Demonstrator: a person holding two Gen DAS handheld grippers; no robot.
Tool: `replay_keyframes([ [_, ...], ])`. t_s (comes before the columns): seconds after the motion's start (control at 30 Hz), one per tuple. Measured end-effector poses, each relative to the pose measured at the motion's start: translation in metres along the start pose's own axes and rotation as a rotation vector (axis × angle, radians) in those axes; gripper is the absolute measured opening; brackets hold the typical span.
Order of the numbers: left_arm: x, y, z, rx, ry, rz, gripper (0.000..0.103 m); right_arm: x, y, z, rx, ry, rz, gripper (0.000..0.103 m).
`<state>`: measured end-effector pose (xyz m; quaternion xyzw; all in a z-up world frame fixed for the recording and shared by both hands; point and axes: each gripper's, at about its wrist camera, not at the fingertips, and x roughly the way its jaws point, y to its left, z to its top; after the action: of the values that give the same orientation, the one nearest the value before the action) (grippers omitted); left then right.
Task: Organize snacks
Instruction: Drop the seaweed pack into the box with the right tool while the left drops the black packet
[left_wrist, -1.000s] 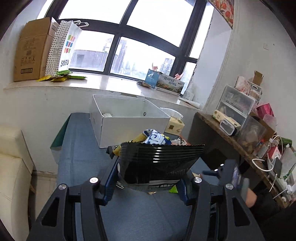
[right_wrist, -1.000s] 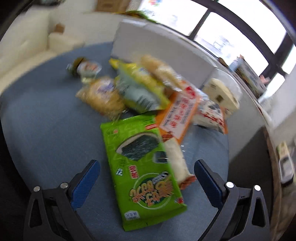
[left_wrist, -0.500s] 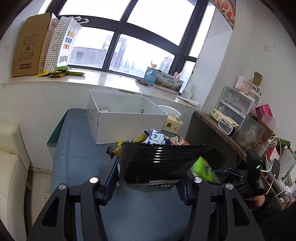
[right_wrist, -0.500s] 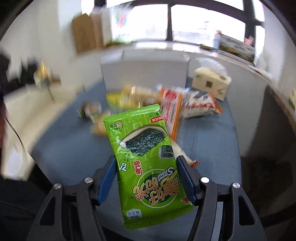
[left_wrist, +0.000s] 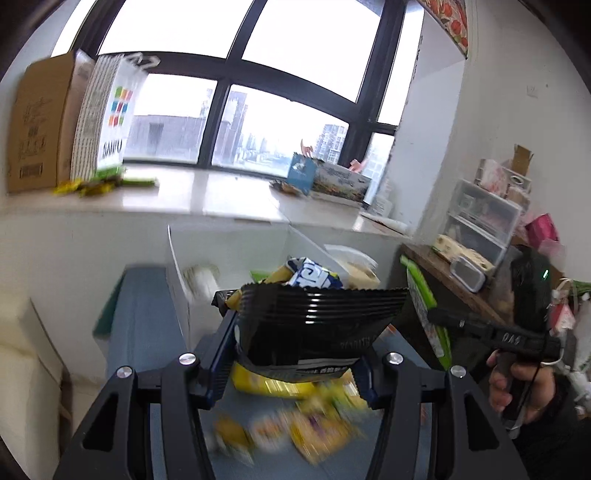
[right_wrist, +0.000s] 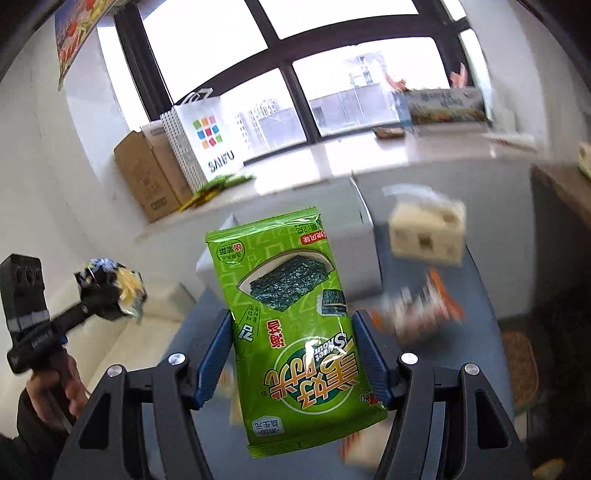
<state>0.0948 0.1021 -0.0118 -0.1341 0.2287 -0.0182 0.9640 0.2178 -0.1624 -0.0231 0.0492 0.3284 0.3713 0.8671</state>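
Note:
My left gripper (left_wrist: 295, 354) is shut on a black snack bag (left_wrist: 314, 325), held above the blue table (left_wrist: 147, 317), just before the open white box (left_wrist: 177, 273). My right gripper (right_wrist: 291, 354) is shut on a green seaweed packet (right_wrist: 291, 325), lifted in the air facing the white box (right_wrist: 365, 236). The packet's edge also shows in the left wrist view (left_wrist: 424, 299), with the right gripper's body behind it. Loose yellow snacks (left_wrist: 317, 424) lie blurred on the table under the black bag. The left gripper with its bag shows in the right wrist view (right_wrist: 107, 288).
A tissue box (right_wrist: 424, 232) stands right of the white box. Orange and white snack packs (right_wrist: 417, 314) lie on the table. A cardboard box (left_wrist: 37, 125) and paper bag (left_wrist: 107, 118) stand on the windowsill. A cluttered shelf (left_wrist: 480, 229) is at right. A cream sofa (left_wrist: 22, 369) is at left.
My right gripper closed on the green seaweed packet and lifted it off the table toward the white box. My left gripper moved forward with the black bag, closer to the box.

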Motion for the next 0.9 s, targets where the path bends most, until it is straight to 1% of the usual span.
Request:
replay_keyframes([
  [0.07, 0.025, 0.007, 0.023, 0.025, -0.005, 0.029, 0.059, 0.022, 0.007, 0.031, -0.005, -0.016, -0.008, 0.069],
  [0.13, 0.048, 0.018, 0.042, 0.023, -0.002, 0.039, 0.059, 0.051, 0.009, 0.062, 0.010, -0.018, -0.032, 0.069],
  [0.2, 0.076, 0.032, 0.061, -0.006, 0.013, 0.048, 0.059, 0.085, 0.009, 0.088, 0.040, 0.011, -0.029, 0.069],
  [0.27, 0.100, 0.039, 0.074, -0.009, 0.033, 0.067, 0.060, 0.112, 0.006, 0.110, 0.086, 0.025, -0.020, 0.069],
  [0.37, 0.131, 0.043, 0.092, 0.008, 0.039, 0.093, 0.062, 0.147, -0.004, 0.132, 0.158, 0.055, -0.007, 0.069],
  [0.43, 0.146, 0.051, 0.101, -0.024, 0.028, 0.101, 0.065, 0.166, -0.008, 0.143, 0.183, 0.072, -0.010, 0.070],
  [0.47, 0.152, 0.055, 0.104, -0.042, 0.032, 0.096, 0.070, 0.175, -0.009, 0.148, 0.185, 0.078, -0.019, 0.073],
  [0.5, 0.164, 0.060, 0.107, -0.061, 0.054, 0.095, 0.084, 0.184, -0.010, 0.153, 0.182, 0.088, -0.016, 0.079],
  [0.53, 0.173, 0.063, 0.107, -0.061, 0.081, 0.105, 0.094, 0.193, -0.010, 0.158, 0.178, 0.102, -0.017, 0.083],
  [0.57, 0.183, 0.066, 0.109, -0.053, 0.114, 0.128, 0.103, 0.199, -0.011, 0.161, 0.179, 0.104, -0.029, 0.095],
  [0.6, 0.188, 0.068, 0.109, -0.043, 0.130, 0.153, 0.103, 0.203, -0.012, 0.163, 0.185, 0.094, -0.052, 0.103],
  [0.67, 0.191, 0.073, 0.106, -0.028, 0.147, 0.180, 0.103, 0.208, -0.016, 0.165, 0.194, 0.075, -0.074, 0.103],
  [0.73, 0.186, 0.078, 0.102, -0.033, 0.143, 0.202, 0.103, 0.210, -0.017, 0.163, 0.186, 0.086, -0.051, 0.103],
  [0.8, 0.176, 0.084, 0.097, -0.052, 0.137, 0.194, 0.103, 0.207, -0.014, 0.159, 0.160, 0.085, -0.046, 0.103],
  [0.9, 0.151, 0.082, 0.091, -0.058, 0.113, 0.185, 0.103, 0.191, -0.006, 0.151, 0.111, 0.054, -0.046, 0.103],
])
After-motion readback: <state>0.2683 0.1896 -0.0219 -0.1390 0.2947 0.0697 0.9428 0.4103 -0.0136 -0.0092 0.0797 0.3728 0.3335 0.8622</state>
